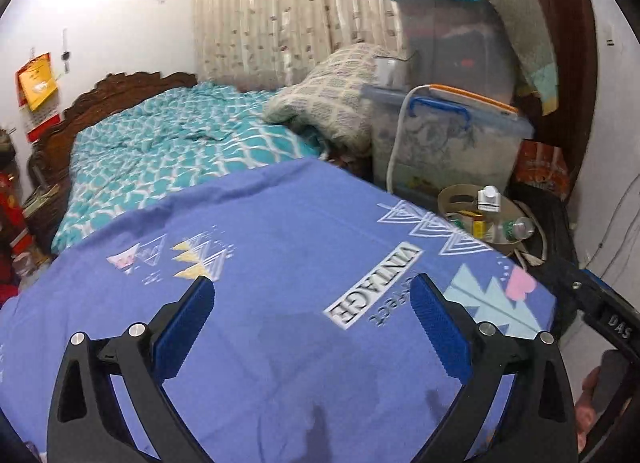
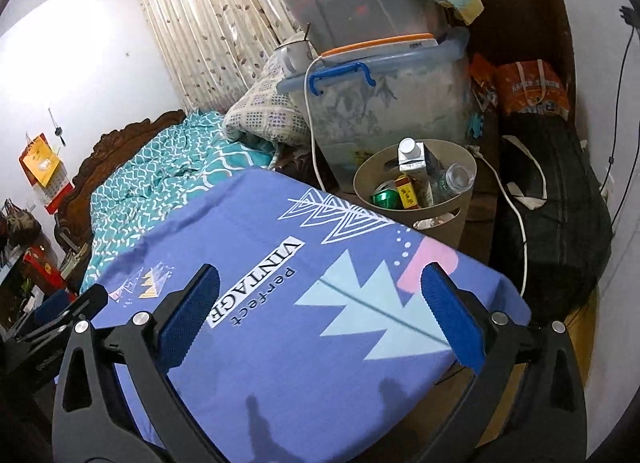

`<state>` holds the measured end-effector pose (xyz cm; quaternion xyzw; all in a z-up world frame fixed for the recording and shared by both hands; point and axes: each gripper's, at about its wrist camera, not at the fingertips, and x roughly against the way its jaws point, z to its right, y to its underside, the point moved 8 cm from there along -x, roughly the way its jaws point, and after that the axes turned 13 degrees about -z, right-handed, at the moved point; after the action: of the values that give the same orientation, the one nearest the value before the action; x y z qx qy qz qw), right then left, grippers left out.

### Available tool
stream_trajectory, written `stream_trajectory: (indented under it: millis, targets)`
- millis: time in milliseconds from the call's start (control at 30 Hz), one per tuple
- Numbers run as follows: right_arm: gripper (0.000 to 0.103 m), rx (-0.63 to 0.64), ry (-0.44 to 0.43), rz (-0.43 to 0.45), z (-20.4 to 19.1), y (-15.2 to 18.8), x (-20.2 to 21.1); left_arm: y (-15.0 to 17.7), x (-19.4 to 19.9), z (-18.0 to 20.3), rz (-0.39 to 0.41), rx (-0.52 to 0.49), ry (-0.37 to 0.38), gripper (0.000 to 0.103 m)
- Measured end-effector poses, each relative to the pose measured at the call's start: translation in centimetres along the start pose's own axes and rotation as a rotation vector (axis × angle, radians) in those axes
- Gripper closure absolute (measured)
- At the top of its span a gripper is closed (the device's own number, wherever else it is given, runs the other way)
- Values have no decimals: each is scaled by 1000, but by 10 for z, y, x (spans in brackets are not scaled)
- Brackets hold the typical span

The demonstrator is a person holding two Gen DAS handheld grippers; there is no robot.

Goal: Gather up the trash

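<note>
A beige trash bin (image 2: 448, 219) stands beyond the far right corner of a table under a purple printed cloth (image 2: 280, 303). In the bin are a white carton (image 2: 410, 157), a clear plastic bottle (image 2: 454, 181), a red-yellow box (image 2: 408, 193) and a green wrapper (image 2: 382, 199). The bin also shows in the left wrist view (image 1: 452, 193) with the carton (image 1: 489, 199) and bottle (image 1: 516, 229). My left gripper (image 1: 312, 303) is open and empty over the cloth (image 1: 260, 263). My right gripper (image 2: 320, 299) is open and empty over the cloth.
A bed with a teal quilt (image 1: 168, 151) lies beyond the table. Stacked clear storage boxes (image 2: 384, 95) with a white cable (image 2: 314, 135) stand behind the bin. A black bag (image 2: 556, 223) and an orange bag (image 2: 532, 87) sit at right. The curtain (image 1: 280, 11) hangs behind.
</note>
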<state>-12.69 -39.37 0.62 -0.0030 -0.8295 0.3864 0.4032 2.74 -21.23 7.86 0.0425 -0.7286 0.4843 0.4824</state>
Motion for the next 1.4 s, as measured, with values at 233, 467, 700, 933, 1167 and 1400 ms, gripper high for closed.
stream_trajectory:
  millis: [233, 467, 700, 933, 1167, 1400]
  targets:
    - [3, 14, -3, 18, -9, 0, 10, 0, 11, -7, 28, 11, -19, 9]
    - [3, 6, -15, 12, -7, 3, 7, -2, 15, -7, 33, 14, -44, 8]
    - [3, -5, -21, 6, -1, 4, 4, -3, 17, -4, 38, 6, -48, 8]
    - [3, -16, -25, 5, 4, 5, 1, -5, 16, 2, 40, -11, -58, 8]
    - [3, -17, -25, 2, 5, 6, 0, -5, 14, 5, 35, -17, -67, 8]
    - [3, -20, -27, -1, 6, 8, -2, -5, 15, 7, 40, -24, -75, 8]
